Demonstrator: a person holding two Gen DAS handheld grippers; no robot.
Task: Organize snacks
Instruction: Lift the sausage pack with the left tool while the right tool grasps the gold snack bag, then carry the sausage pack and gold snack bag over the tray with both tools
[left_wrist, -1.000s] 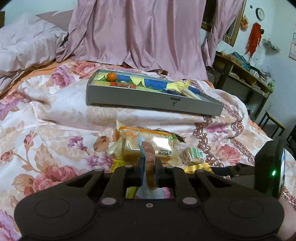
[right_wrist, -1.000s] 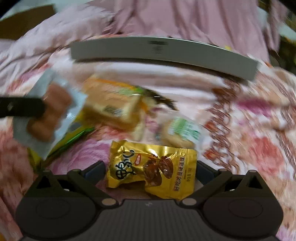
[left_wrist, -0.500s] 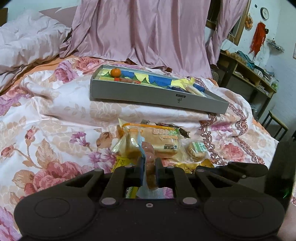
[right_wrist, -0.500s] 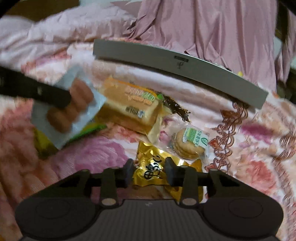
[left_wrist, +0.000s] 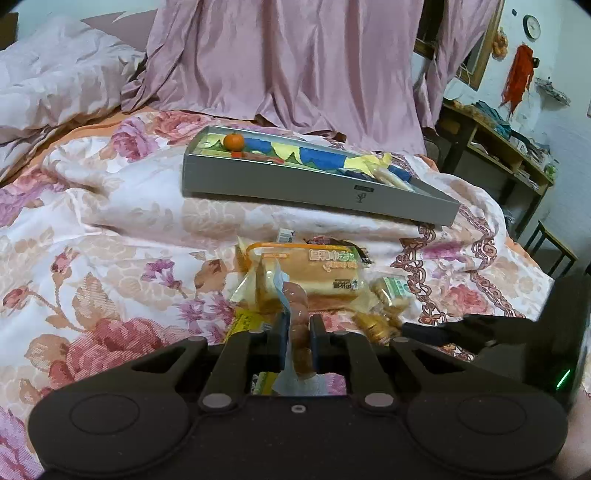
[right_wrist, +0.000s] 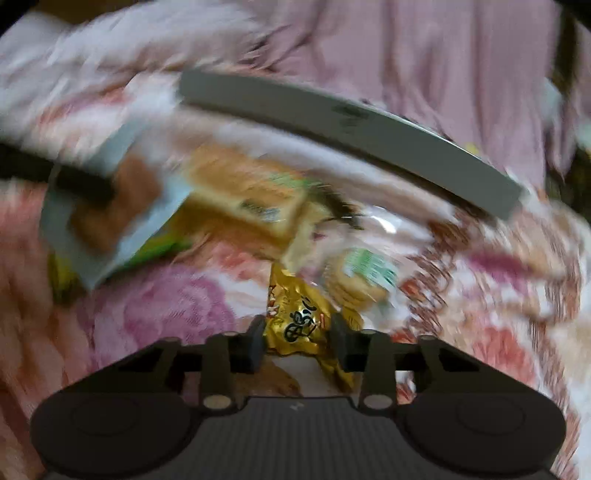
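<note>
My left gripper (left_wrist: 297, 325) is shut on a clear pack of small sausages (left_wrist: 295, 302), held above the bedspread. That sausage pack (right_wrist: 107, 206) also shows at the left of the blurred right wrist view. My right gripper (right_wrist: 297, 338) is shut on a gold snack packet (right_wrist: 295, 317). Beyond both lie a packaged bread loaf (left_wrist: 321, 273), a round cracker pack (right_wrist: 362, 277) and a yellow-green packet (left_wrist: 245, 321). A grey tray (left_wrist: 314, 188) farther back holds an orange (left_wrist: 233, 141) and several wrapped snacks.
Everything rests on a floral bedspread (left_wrist: 92, 258). A pink curtain (left_wrist: 295, 66) hangs behind the tray and a crumpled quilt (left_wrist: 55, 85) lies at the back left. A wooden shelf (left_wrist: 498, 147) and a stool stand at the right, past the bed's edge.
The right gripper went from open around the gold packet to shut on it and is moving, blurring its view. The left gripper kept hold of the sausage pack and drew slightly closer to the tray.
</note>
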